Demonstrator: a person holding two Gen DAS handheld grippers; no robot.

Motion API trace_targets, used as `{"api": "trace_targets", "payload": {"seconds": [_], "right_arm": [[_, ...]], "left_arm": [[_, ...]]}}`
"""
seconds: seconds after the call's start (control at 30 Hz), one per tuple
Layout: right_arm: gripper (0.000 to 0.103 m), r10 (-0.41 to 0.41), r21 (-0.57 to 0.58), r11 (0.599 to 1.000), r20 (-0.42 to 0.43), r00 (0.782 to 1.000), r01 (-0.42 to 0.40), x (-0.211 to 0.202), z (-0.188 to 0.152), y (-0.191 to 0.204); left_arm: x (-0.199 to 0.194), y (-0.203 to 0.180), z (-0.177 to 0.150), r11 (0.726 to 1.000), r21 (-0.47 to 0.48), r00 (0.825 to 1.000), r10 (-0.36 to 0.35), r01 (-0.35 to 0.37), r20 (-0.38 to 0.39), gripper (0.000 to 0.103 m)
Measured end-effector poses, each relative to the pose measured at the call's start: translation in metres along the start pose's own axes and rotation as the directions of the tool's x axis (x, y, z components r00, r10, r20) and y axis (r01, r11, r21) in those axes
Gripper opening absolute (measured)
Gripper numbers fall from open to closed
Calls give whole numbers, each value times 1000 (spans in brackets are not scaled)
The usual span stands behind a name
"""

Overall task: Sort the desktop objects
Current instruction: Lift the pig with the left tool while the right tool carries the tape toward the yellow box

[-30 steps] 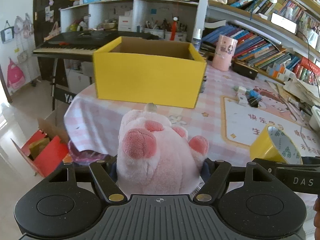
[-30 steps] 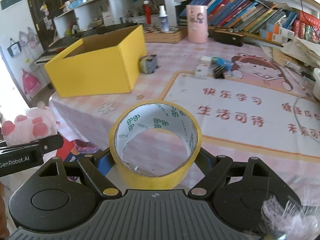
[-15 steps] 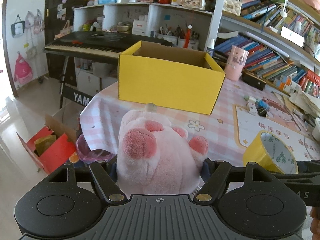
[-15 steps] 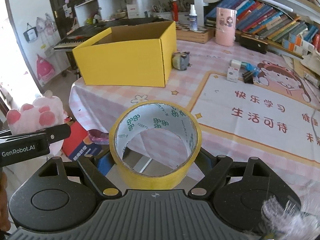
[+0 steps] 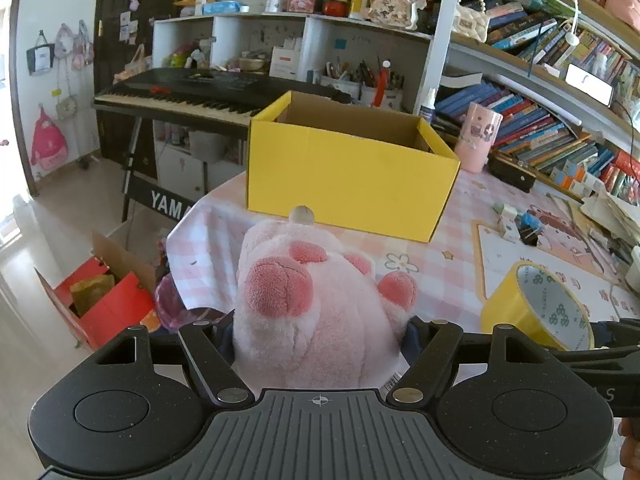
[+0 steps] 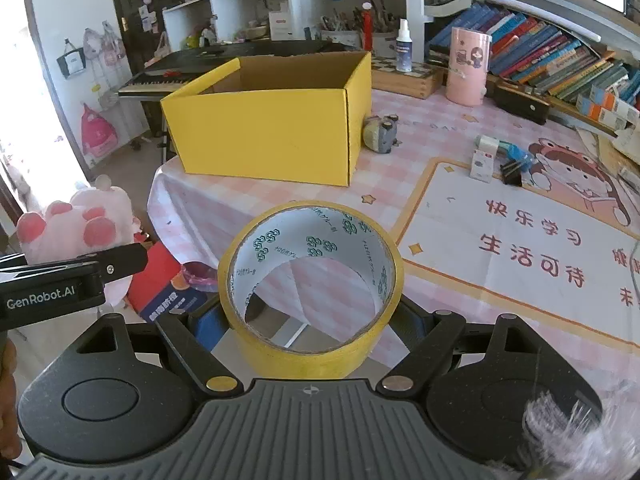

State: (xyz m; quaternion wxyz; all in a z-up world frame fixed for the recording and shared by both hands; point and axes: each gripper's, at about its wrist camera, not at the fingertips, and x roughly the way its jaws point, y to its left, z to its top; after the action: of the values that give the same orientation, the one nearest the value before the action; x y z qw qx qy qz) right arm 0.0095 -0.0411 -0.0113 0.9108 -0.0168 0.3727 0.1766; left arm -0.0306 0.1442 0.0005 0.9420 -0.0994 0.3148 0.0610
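We see the left gripper (image 5: 320, 332) clamped on a pink plush paw (image 5: 316, 312), fingers pressing its 2 flanks, paw pads facing up toward the camera. A small round knob sticks out at the plush's far end. The right gripper (image 6: 314, 320) is closed on a yellow tape roll (image 6: 312, 280), 1 finger on each side of the outer wall, the roll's hollow facing up and forward so the white printed core shows. Both loads sit off the near edge of the table (image 6: 420, 152), which wears a pink checked cloth. The 2 grippers are side by side; each appears at the edge of the other's view.

Ahead on the cloth stands the open yellow box (image 6: 272, 128); we can't see its floor from here. Just beside its right wall lies a small grey plush (image 6: 380, 132). Further right, on the printed mat (image 6: 520, 248): a small white box (image 6: 482, 164) and a black binder clip (image 6: 512, 172). A pink cylinder (image 6: 468, 66) stands near the bookshelf. Below the table edge, a red carton (image 5: 104, 300) on the floor.
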Motion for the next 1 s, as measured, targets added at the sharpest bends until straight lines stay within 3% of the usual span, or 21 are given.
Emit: {"api": "trace_targets", "payload": {"seconds": [0.73,1.0], "right_arm": [[82,20,-29,999,-2,1000,-20,12,13,6],[82,50,-63,997,56,997,-47,25,38,11]], "left_arm": [[13,2,8,1000,0,1000,21,-21,-8,75],[25,7,30,999,-8,998,44,-44,40,75]]}}
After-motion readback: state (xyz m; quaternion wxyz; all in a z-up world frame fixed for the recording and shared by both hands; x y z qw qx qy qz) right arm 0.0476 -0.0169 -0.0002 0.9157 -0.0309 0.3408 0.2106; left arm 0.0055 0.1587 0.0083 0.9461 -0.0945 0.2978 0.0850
